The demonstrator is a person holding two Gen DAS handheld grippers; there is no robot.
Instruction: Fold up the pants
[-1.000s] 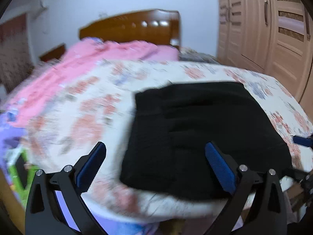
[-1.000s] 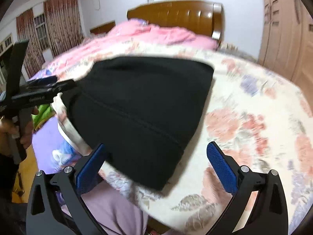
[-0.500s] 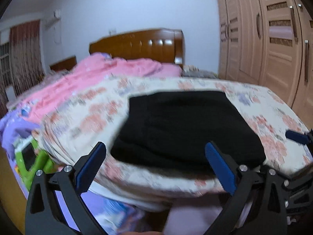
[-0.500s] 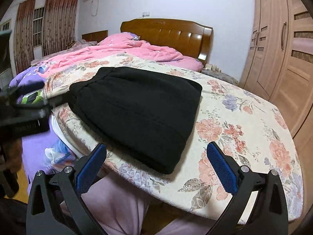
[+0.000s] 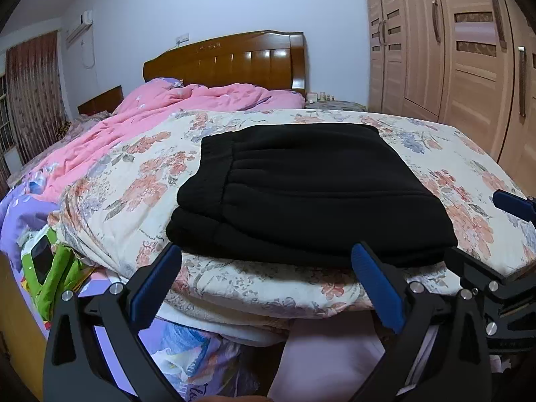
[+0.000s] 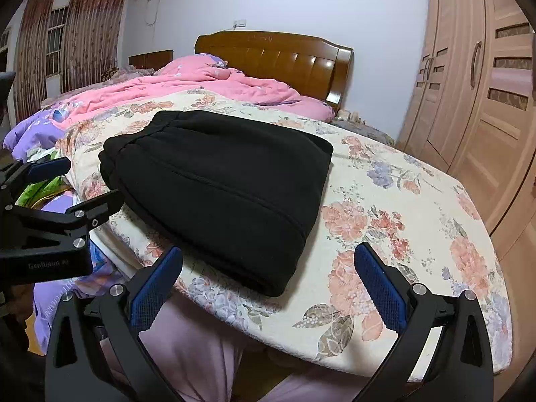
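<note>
I've pulled both tools back from the bed; left gripper (image 5: 266, 273) and right gripper (image 6: 268, 273) hang spread wide, folded pants (image 5: 308, 187) just ahead.

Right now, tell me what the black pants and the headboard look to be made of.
Black pants: apparently a thick, soft fleece or knit, matte; it shows a fuzzy surface, no shine, and plump folded edges. Headboard: looks like wood with a glossy varnish; warm brown panels carry bright light reflections. Whether it is solid wood or veneer cannot be told.
</note>
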